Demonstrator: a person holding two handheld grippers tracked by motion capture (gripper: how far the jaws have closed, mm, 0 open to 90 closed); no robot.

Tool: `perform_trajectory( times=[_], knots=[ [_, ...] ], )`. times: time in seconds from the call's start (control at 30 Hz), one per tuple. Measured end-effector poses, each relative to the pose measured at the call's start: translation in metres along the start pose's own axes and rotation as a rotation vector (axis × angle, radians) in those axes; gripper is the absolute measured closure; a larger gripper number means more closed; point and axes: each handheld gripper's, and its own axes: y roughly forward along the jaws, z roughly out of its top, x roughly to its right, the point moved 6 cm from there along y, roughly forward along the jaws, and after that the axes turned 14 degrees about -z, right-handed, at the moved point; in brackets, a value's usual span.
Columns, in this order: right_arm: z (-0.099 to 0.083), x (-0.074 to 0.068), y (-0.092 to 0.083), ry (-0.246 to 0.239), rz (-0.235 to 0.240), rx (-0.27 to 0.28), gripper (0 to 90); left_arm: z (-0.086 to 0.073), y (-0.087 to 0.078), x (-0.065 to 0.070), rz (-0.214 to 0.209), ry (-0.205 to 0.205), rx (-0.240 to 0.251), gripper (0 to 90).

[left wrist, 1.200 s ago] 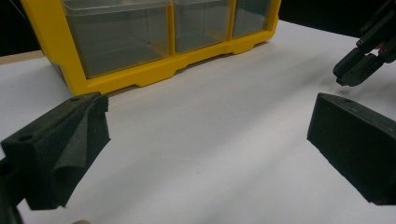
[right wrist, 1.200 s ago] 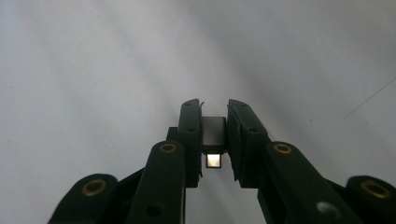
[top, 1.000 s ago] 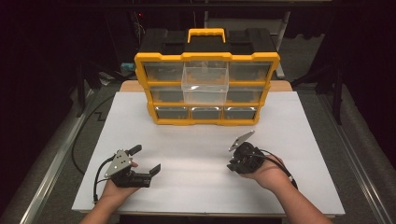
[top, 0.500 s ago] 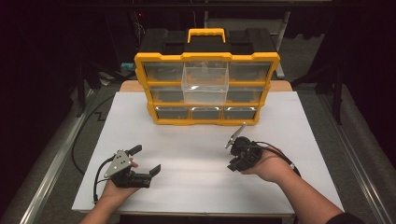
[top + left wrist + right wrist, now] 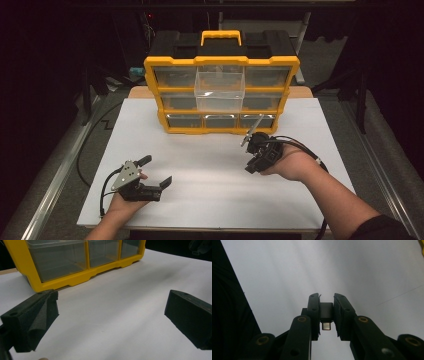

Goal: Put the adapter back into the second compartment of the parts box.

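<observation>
Right gripper view looks along the right tool [image 5: 327, 312], whose black jaws are clenched on a small dark connector plug [image 5: 326, 315] with a metal tip, held above the white worktop [image 5: 287, 270]. High view places that tool [image 5: 256, 150] lifted in front of the yellow drawer organizer [image 5: 222, 95], whose clear middle drawer [image 5: 220, 90] stands pulled out. At the near left edge, the left tool [image 5: 152, 172] rests on the worktop, its jaws spread wide with nothing between them.
</observation>
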Motion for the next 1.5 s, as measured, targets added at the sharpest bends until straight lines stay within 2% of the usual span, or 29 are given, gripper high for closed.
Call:
perform_trajectory(
  times=[0.23,0.73,1.13,1.23,1.5],
  knots=[
    [0.006,0.008,-0.017,0.002,0.003,-0.016,77.6,0.0,0.0,0.0,-0.002,-0.002,0.001,0.1],
    [0.021,0.027,-0.058,0.024,0.007,-0.004,77.5,0.0,0.0,-0.002,-0.003,-0.003,0.007,0.1],
    [0.034,0.036,-0.087,0.02,-0.014,-0.007,77.5,0.0,0.0,-0.003,-0.002,-0.012,0.009,0.1],
    [0.036,0.037,-0.093,0.019,-0.021,-0.026,77.5,0.0,0.0,-0.004,-0.001,-0.014,0.014,0.1],
    [0.047,0.042,-0.115,0.025,-0.037,-0.003,77.5,0.0,0.0,-0.003,-0.009,-0.012,0.008,0.1]
  ],
)
